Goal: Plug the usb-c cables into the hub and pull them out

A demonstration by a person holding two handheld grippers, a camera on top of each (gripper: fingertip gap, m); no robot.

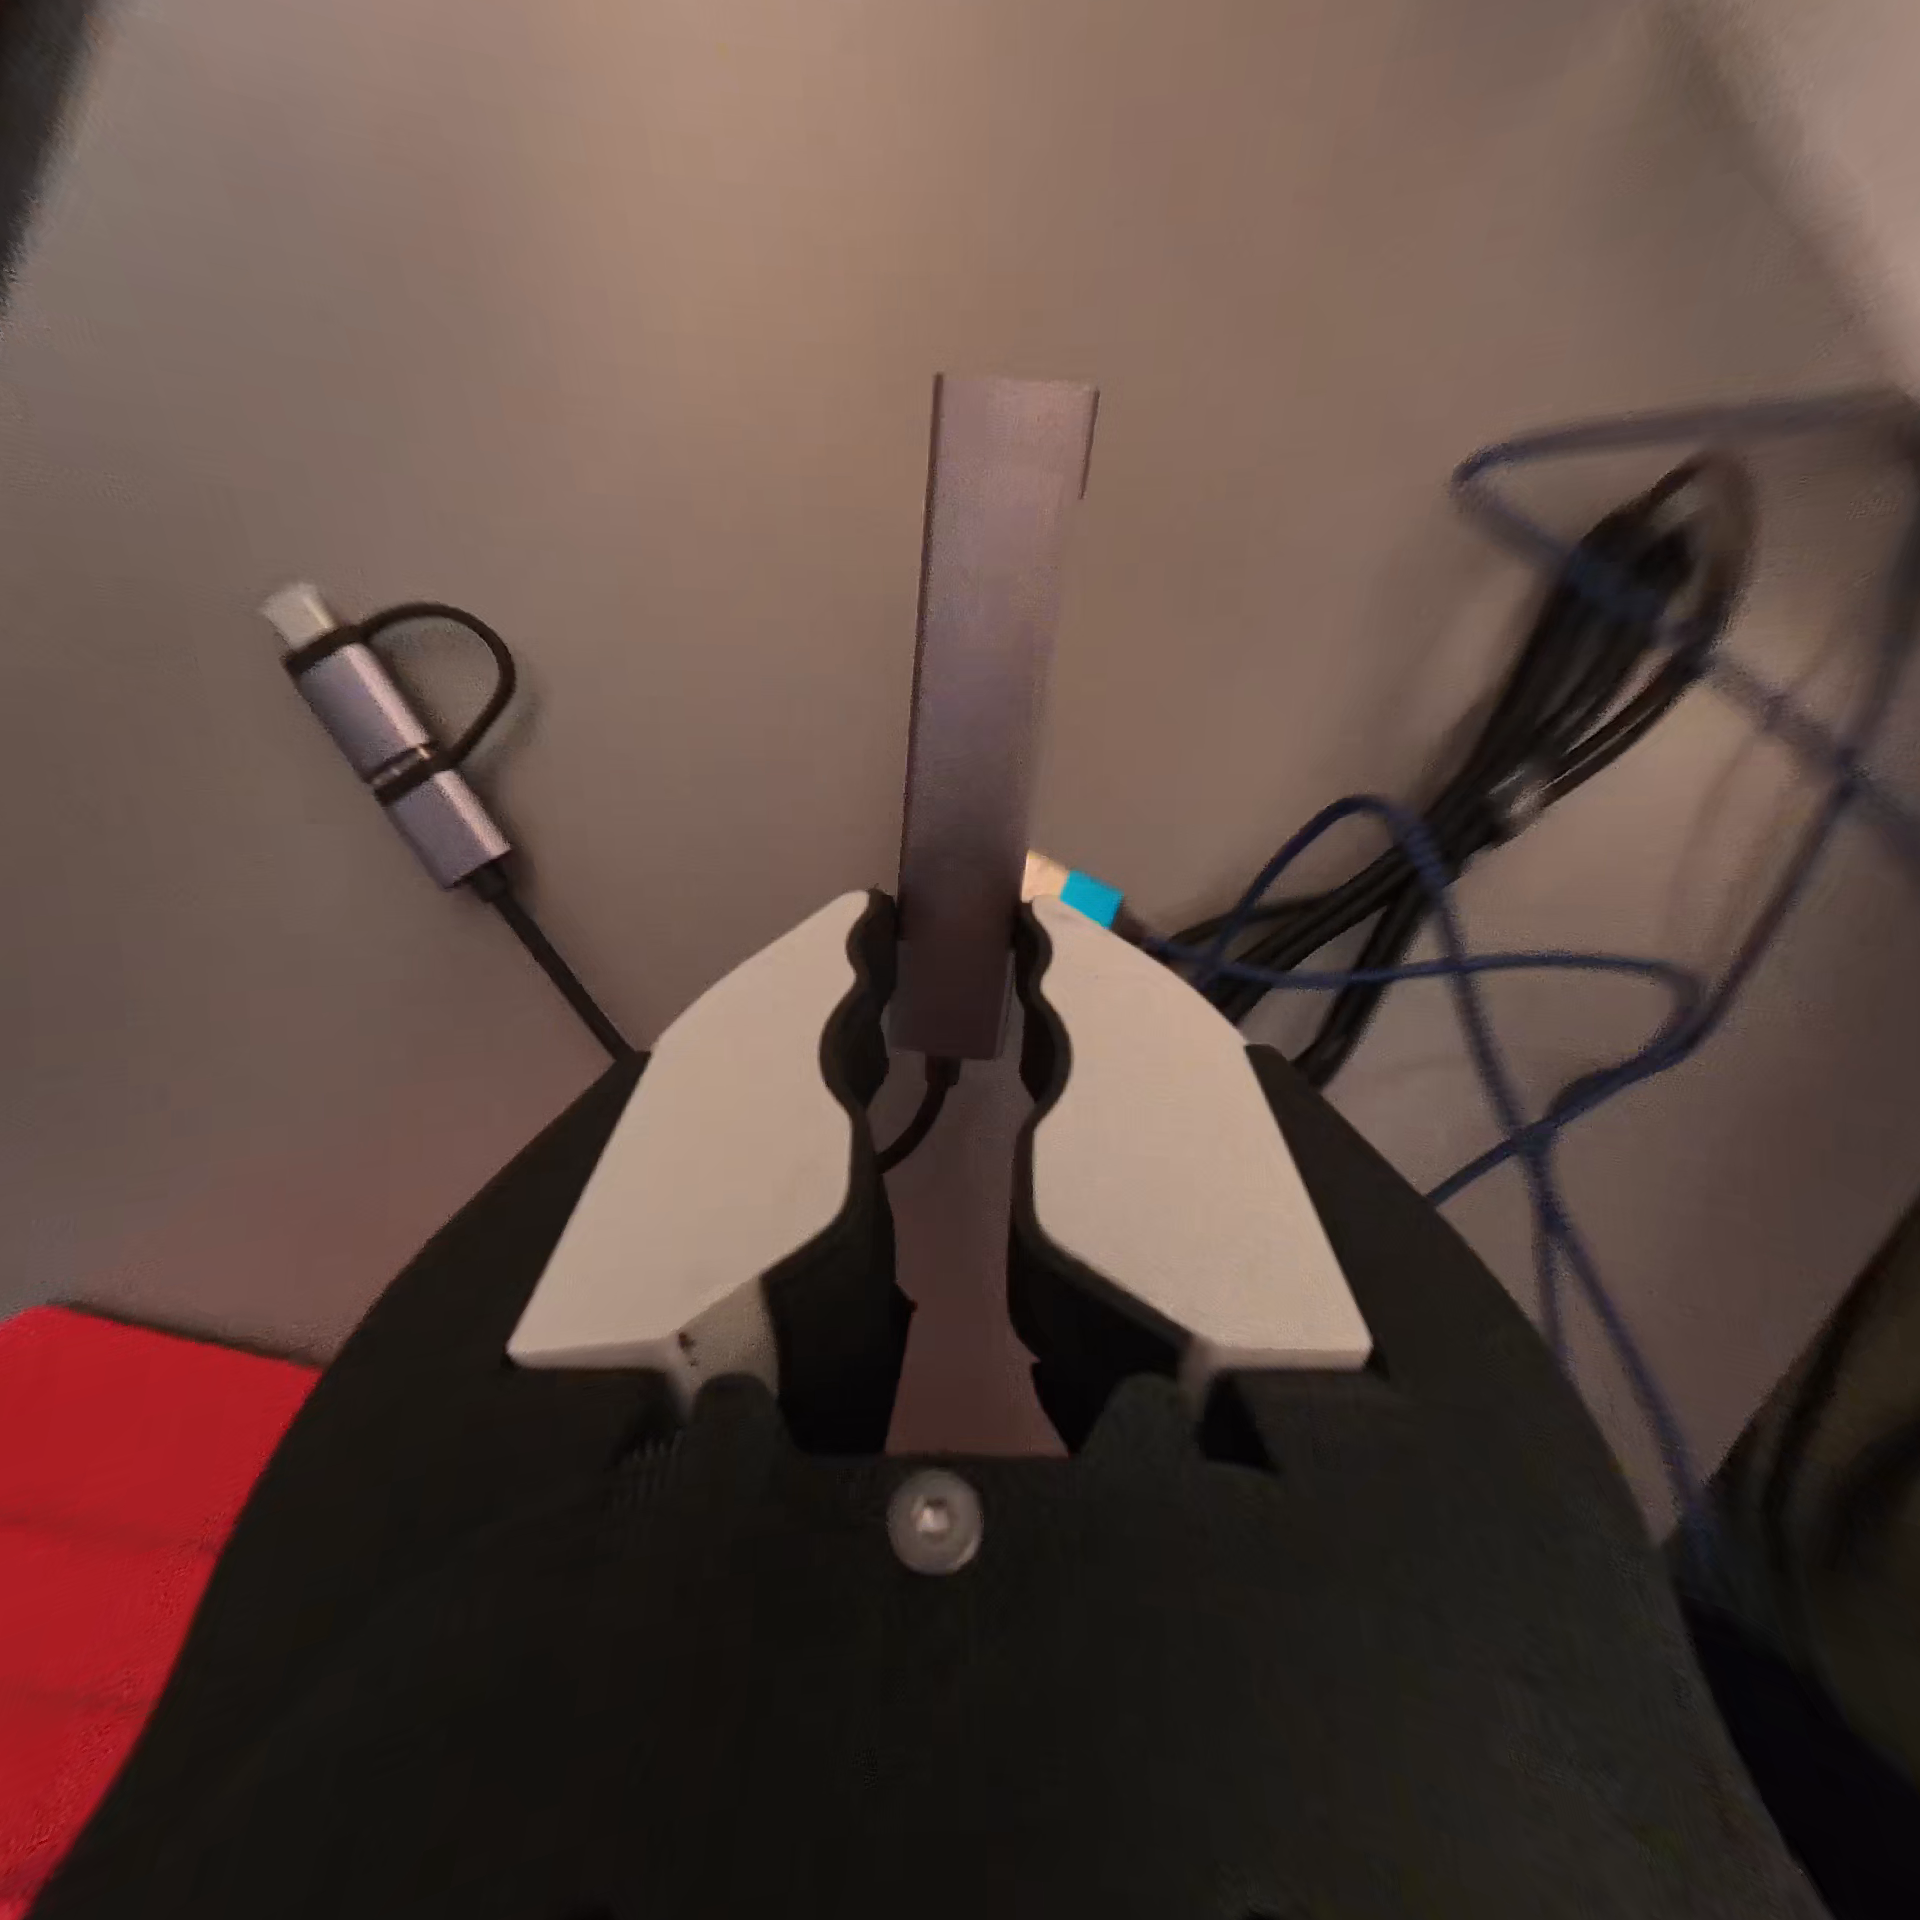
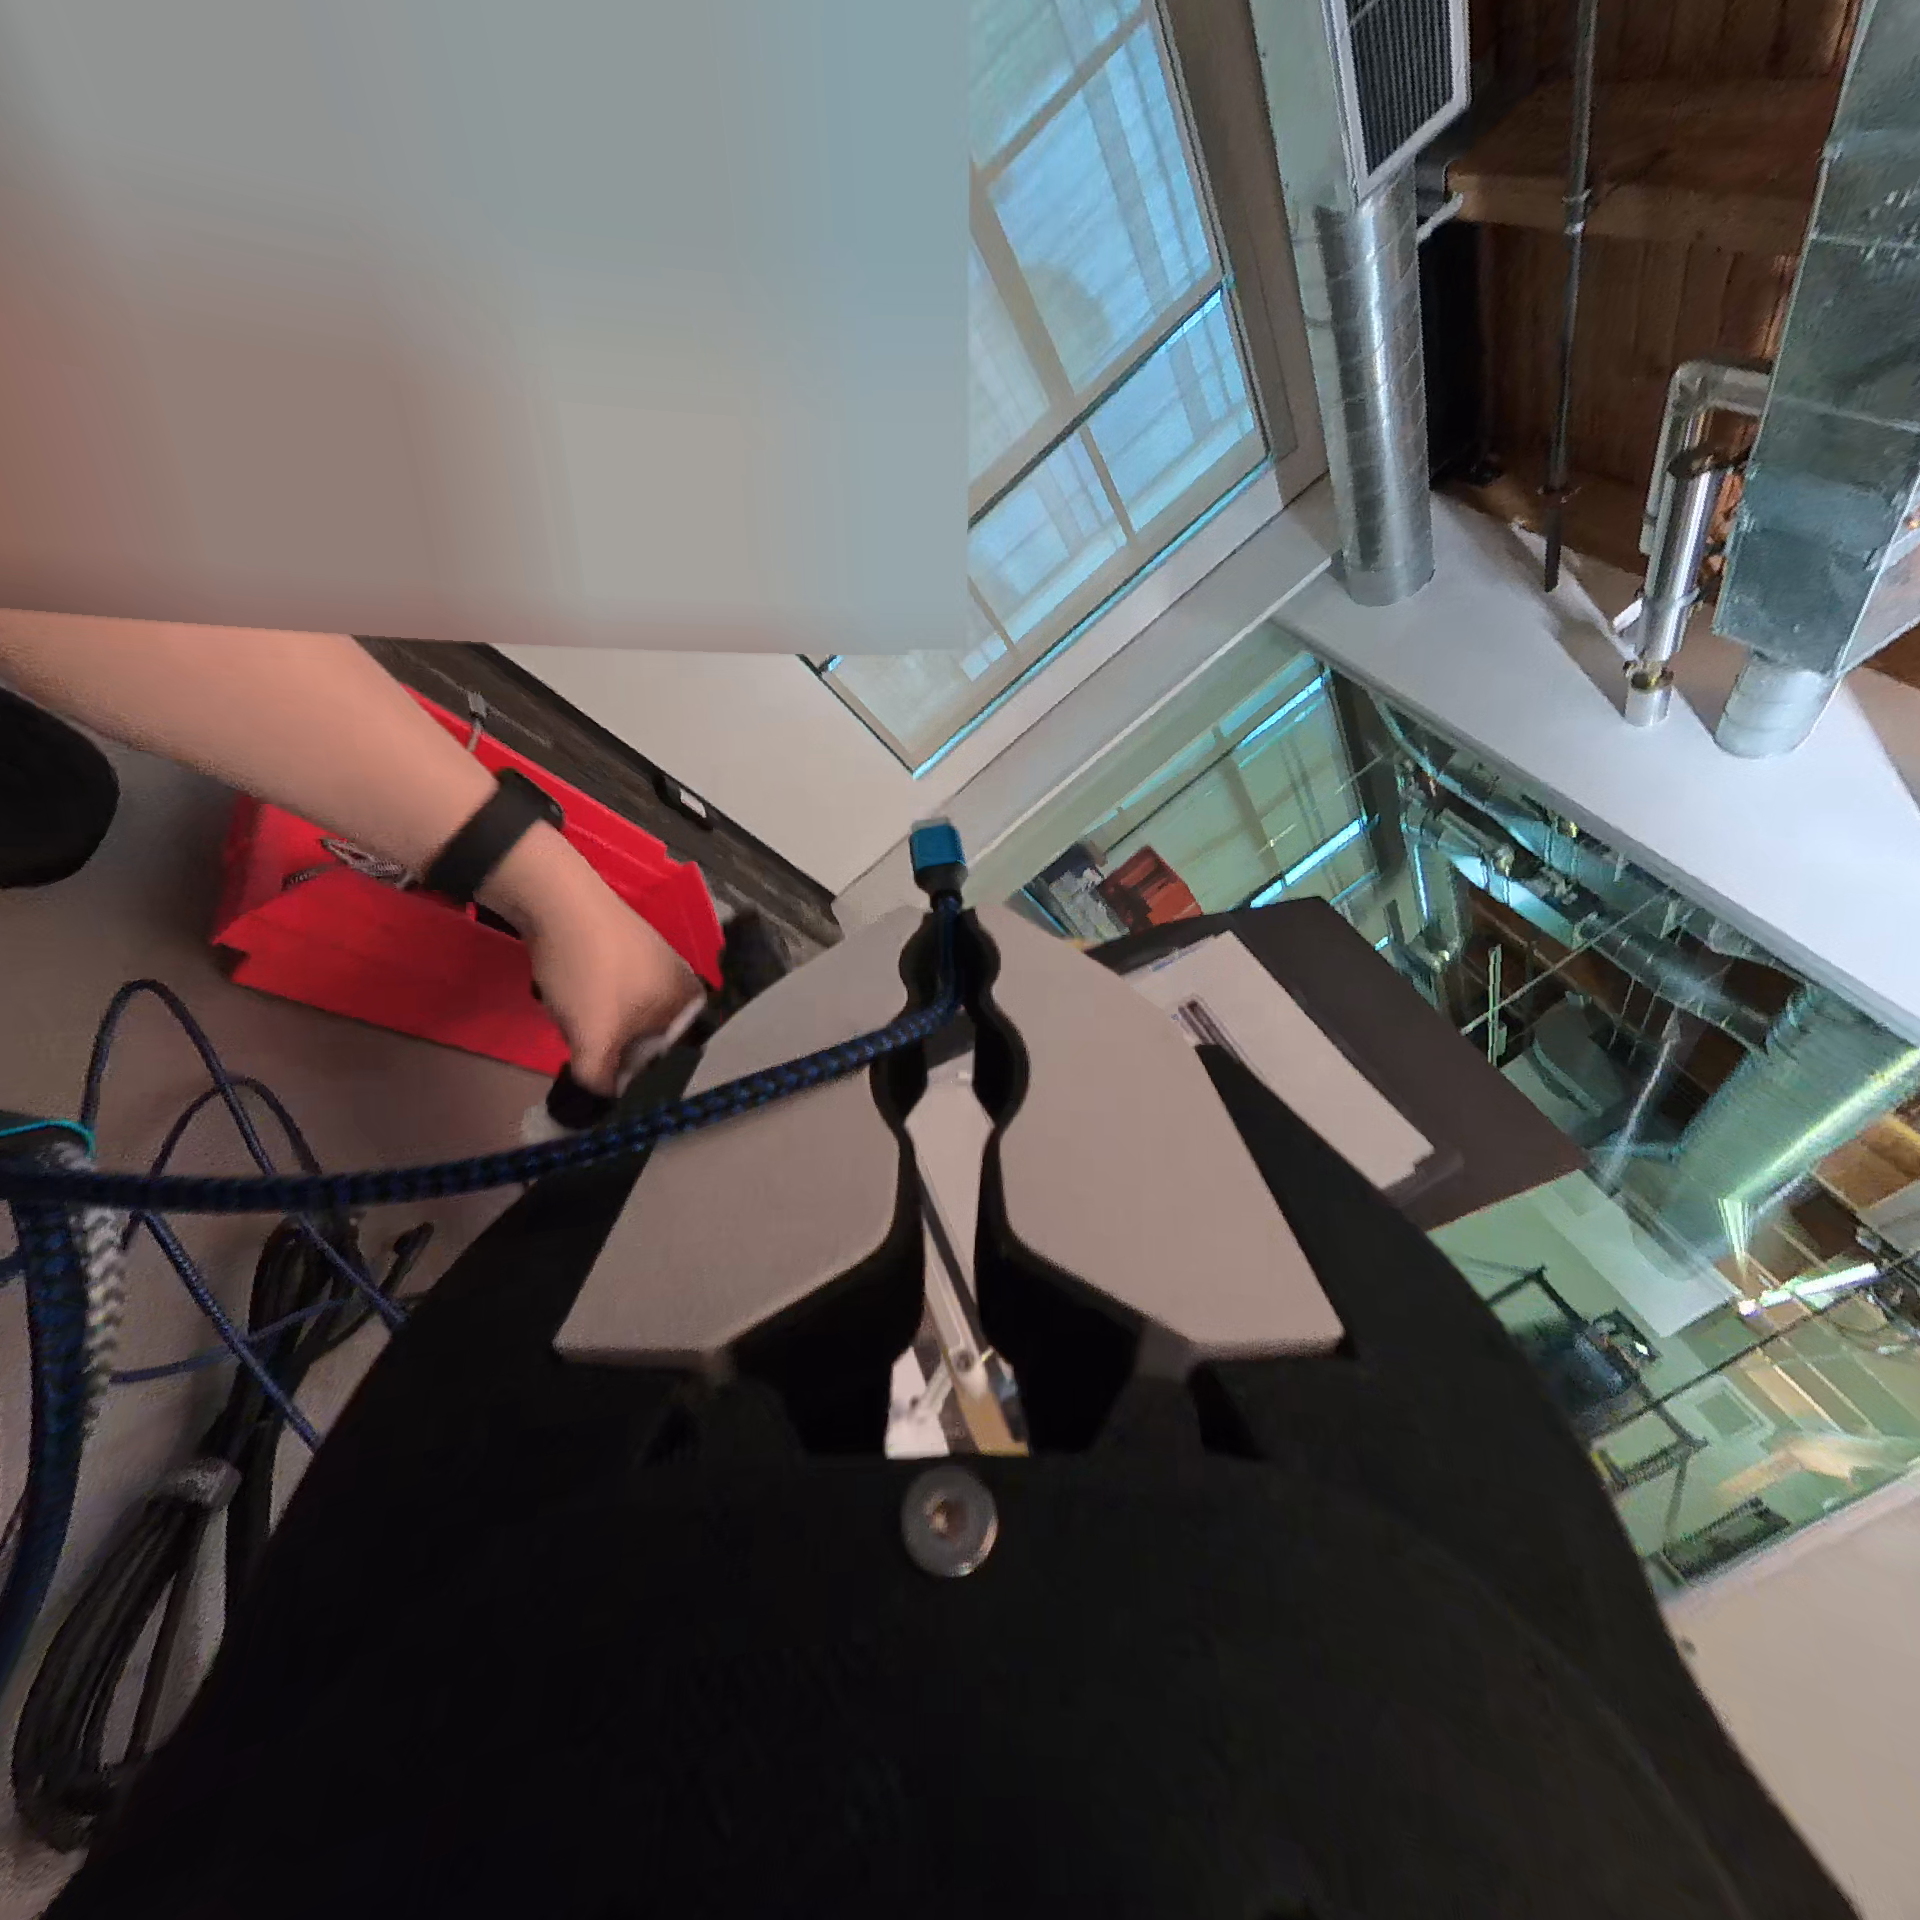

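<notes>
My left gripper is shut on the near end of a long grey hub, which points straight ahead over the grey table. The hub's own lead ends in a grey plug with an adapter, lying to the left. A blue-shelled plug lies just right of my right finger. My right gripper is shut on a blue braided cable just behind its blue plug, which sticks out past the fingertips into the air, away from the table.
A black cable bundle and loose blue cable loops lie on the right; they also show in the right wrist view. A red bin stands behind the person's hand. Red fabric is at the lower left.
</notes>
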